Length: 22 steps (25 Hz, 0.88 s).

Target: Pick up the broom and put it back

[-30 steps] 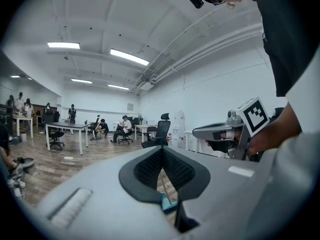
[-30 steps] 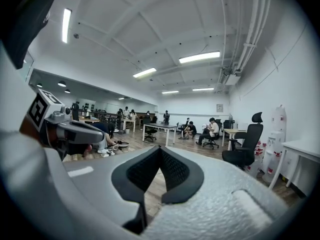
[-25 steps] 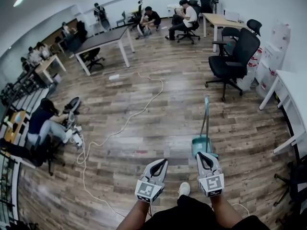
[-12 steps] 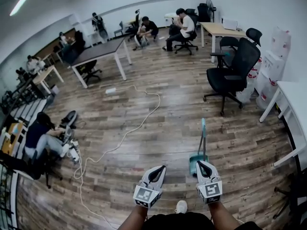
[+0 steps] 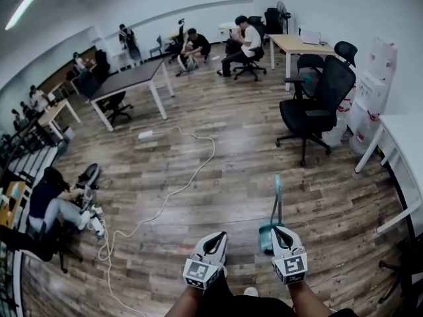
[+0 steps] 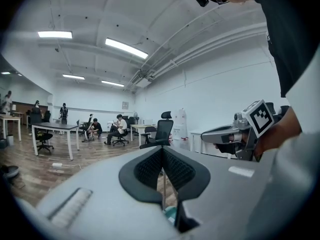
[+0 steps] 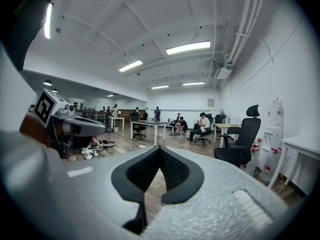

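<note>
Left tongs [image 5: 217,238] and right tongs [image 5: 279,232] are both together and empty; the broom [image 5: 277,200] stands upright on the floor [image 5: 198,183], just ahead of the right tongs; the approach seems in hand; next, part the tongs and clamp its handle.

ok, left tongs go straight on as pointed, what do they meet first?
Most likely the teal broom: in the left gripper view its thin handle stands right in line with the left tongs. How far off it is, the pictures don't settle.
</note>
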Tool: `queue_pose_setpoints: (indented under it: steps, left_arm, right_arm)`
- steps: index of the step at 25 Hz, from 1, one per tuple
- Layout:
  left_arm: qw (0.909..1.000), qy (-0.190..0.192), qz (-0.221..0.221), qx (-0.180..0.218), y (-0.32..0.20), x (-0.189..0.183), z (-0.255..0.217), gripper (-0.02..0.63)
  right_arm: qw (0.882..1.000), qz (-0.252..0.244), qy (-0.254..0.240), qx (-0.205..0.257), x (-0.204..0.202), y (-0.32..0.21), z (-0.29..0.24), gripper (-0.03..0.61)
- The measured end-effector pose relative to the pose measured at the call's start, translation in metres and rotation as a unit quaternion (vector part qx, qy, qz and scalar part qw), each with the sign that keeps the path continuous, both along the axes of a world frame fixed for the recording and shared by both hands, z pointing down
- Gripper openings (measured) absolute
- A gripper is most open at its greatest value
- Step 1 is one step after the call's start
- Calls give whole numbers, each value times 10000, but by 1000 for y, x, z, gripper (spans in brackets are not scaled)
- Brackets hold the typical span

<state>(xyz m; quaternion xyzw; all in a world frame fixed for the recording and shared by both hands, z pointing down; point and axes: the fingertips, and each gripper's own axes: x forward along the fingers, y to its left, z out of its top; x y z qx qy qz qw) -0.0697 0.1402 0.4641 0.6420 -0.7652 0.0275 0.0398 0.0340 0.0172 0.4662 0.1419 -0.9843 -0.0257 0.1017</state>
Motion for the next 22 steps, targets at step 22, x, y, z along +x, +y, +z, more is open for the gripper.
queue_pose_setpoints:
  steps: [22]
  left_arm:
    - [9811, -259, 1896, -295, -159, -145, 8, 18]
  right_arm:
    - [9872, 1566, 171, -236, -123, -121, 17, 2]
